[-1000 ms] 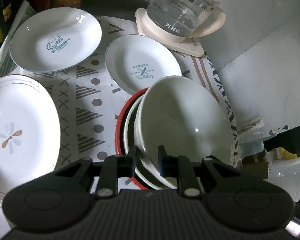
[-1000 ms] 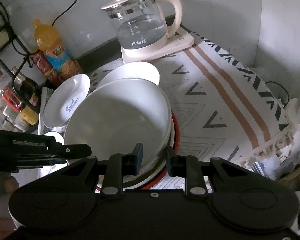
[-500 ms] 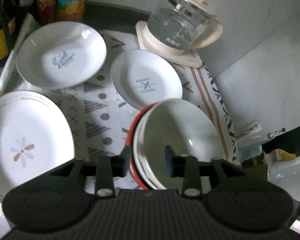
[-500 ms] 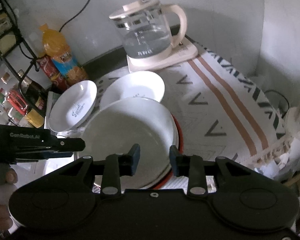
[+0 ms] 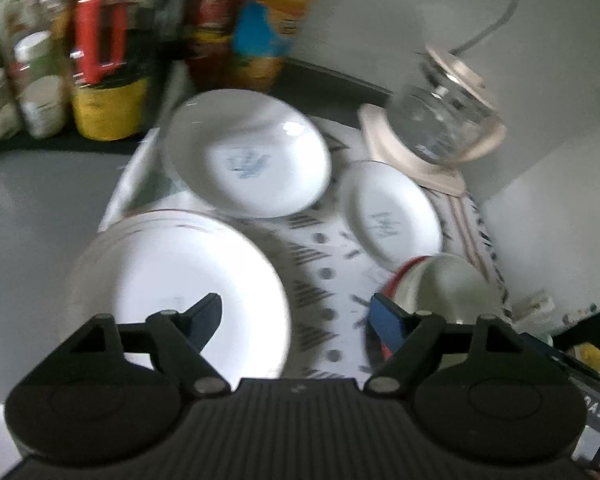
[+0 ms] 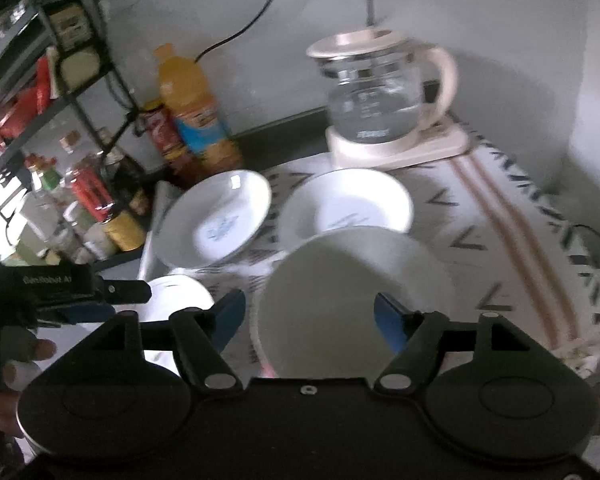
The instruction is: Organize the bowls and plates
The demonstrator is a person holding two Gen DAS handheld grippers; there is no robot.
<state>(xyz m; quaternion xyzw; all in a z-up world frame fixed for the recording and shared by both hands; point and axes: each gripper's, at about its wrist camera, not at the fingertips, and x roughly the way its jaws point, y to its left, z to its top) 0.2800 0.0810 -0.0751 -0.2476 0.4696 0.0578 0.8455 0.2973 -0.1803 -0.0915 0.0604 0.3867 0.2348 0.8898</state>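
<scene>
Patterned table cloth [image 5: 320,264]: both grippers' fingers spread, empty; left gripper [image 5: 296,312] should straddle large plate [image 5: 188,292] rim squarely.

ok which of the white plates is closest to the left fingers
The large plain plate at lower left, partly behind the left gripper's fingers. The two plates with blue print, and, lie farther back.

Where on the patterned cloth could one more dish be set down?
The widest bare patch is the striped part of the patterned cloth, right of the bowl stack and in front of the glass kettle. A narrower strip runs between the large plate and the stack. The back left is crowded: two printed plates sit close together.
</scene>
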